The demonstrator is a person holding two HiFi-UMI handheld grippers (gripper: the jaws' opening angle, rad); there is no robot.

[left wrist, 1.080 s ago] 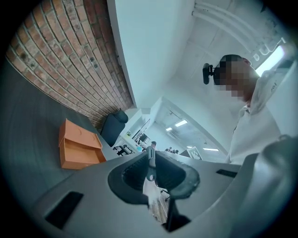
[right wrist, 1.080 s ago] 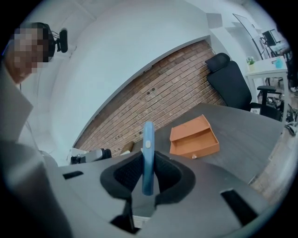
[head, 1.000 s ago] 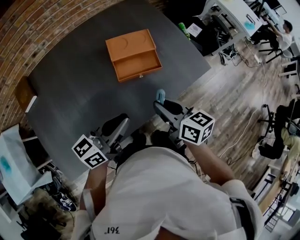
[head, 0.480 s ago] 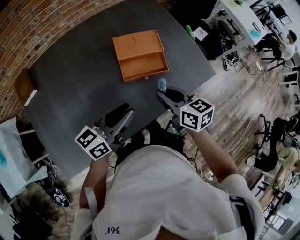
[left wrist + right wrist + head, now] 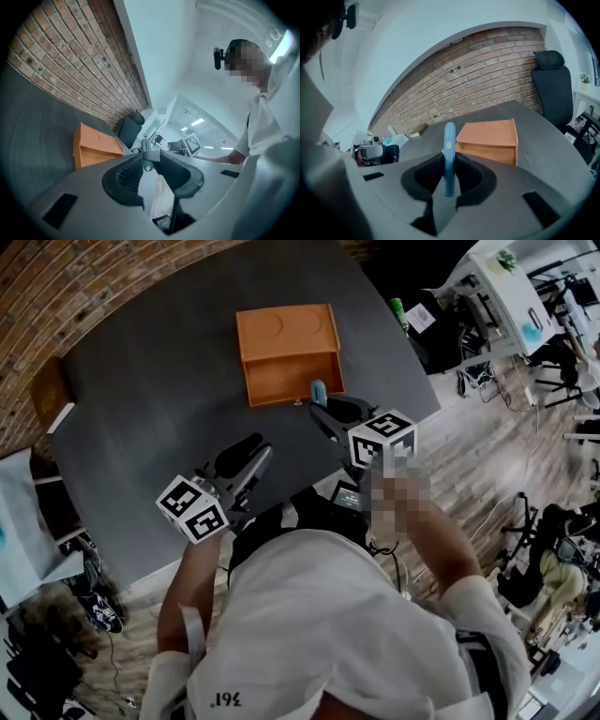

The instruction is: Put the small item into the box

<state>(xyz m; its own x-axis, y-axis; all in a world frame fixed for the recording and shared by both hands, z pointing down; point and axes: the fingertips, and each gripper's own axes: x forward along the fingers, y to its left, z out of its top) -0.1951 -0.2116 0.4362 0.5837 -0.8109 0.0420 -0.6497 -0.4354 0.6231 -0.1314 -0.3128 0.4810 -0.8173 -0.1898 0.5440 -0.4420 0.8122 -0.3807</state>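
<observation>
Nearer the orange box [image 5: 286, 334] now, right hand-held gripper [image 5: 321, 407] clamps a slim blue item [image 5: 449, 140] (upright).

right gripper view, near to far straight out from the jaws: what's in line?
right gripper, jaws shut on the item → small blue item standing up between them → dark table → orange box → brick wall

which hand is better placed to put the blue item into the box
Right. The right tool grips the blue item beside the box; the left tool is open, empty and farther from it.
</observation>
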